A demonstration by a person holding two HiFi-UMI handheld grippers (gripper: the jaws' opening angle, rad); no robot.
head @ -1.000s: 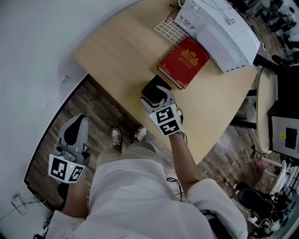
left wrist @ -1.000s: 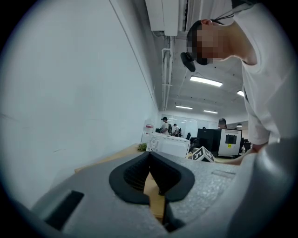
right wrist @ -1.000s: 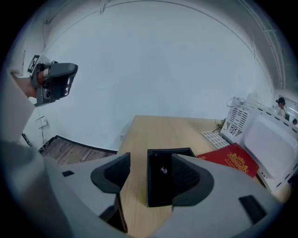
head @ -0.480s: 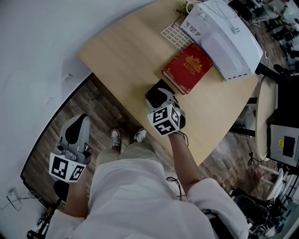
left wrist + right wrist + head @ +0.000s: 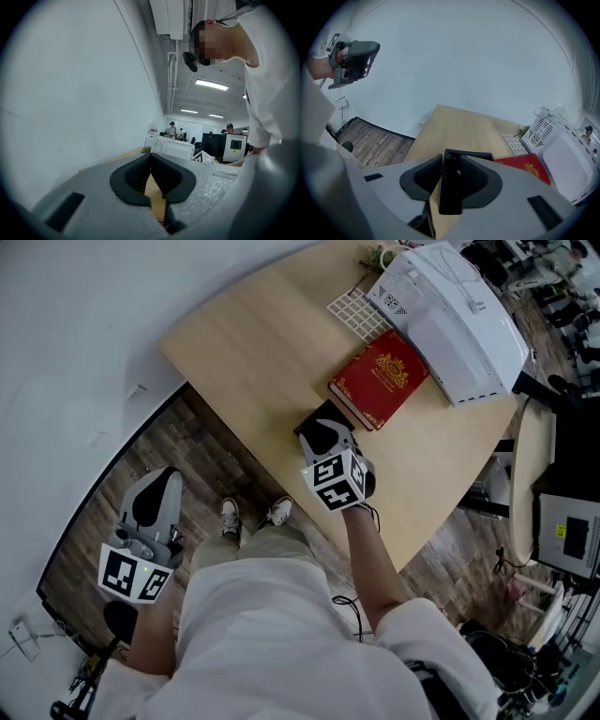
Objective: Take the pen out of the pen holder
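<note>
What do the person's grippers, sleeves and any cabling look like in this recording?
The left gripper and right gripper have light grey moulded bodies with black ribbed claw pads. Each carries a white cube printed with black square markers. The person wears a white short-sleeved top. A thin black cable trails beside the right forearm.

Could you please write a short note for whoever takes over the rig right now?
Left gripper: jaws shut, empty, held away from the table.
Right gripper: over the black pen holder, near the red book. Its jaws have just been closing; a dark shape fills the gap, pen or holder wall unclear.
Done: the reach.
Left: confirm a grip on the pen, then lift it out.
</note>
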